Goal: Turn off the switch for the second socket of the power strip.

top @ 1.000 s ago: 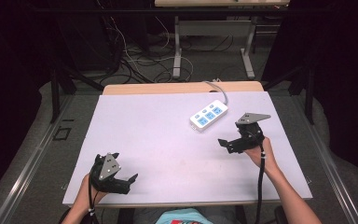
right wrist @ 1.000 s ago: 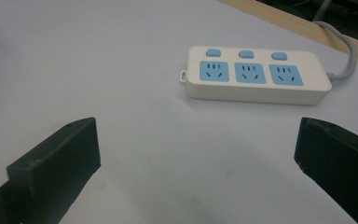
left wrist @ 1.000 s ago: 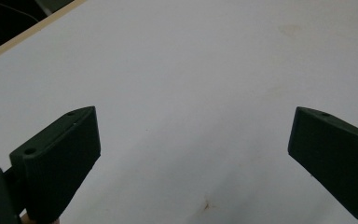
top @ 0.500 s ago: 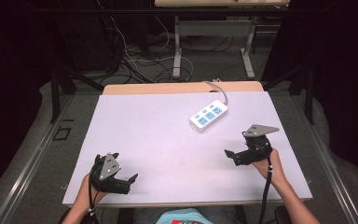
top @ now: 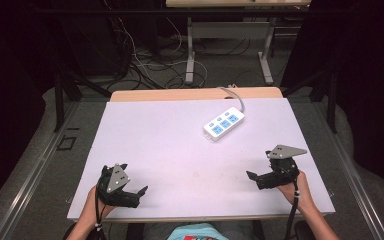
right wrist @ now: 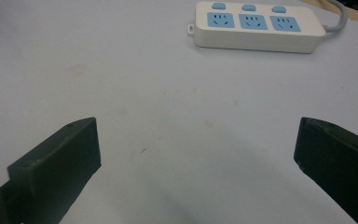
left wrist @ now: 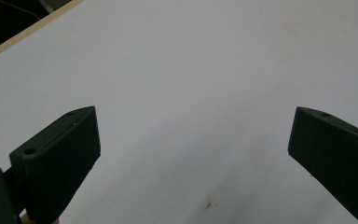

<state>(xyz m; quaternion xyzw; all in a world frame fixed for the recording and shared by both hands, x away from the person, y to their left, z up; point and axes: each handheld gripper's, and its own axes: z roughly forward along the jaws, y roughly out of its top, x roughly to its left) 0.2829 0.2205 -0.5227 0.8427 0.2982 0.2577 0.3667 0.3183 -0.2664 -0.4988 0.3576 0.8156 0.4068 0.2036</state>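
The power strip (top: 224, 123) lies flat on the worktop (top: 170, 145), toward its far side and a little right of centre, its grey cord (top: 236, 97) running off the far edge. Its three blue sockets face up, with a switch beside each.

The right gripper (top: 265, 176) is on the near side of the strip, well apart from it, and points roughly toward it; in the right gripper view the strip (right wrist: 256, 25) sits ahead of the jaws, which stand wide apart with nothing between them. The left gripper (top: 132, 192) rests farther from the strip, at the near left corner of the worktop, jaws likewise spread and empty, with bare worktop ahead of them in its own view.

As I judge it, this is a rest or ready pose: nothing is grasped and neither gripper is touching the strip. If the strip is to be handled, the next move calls for the right gripper to travel forward toward it, line its open jaws across the narrow white body, and lower enough to close on both long sides without catching the cord.
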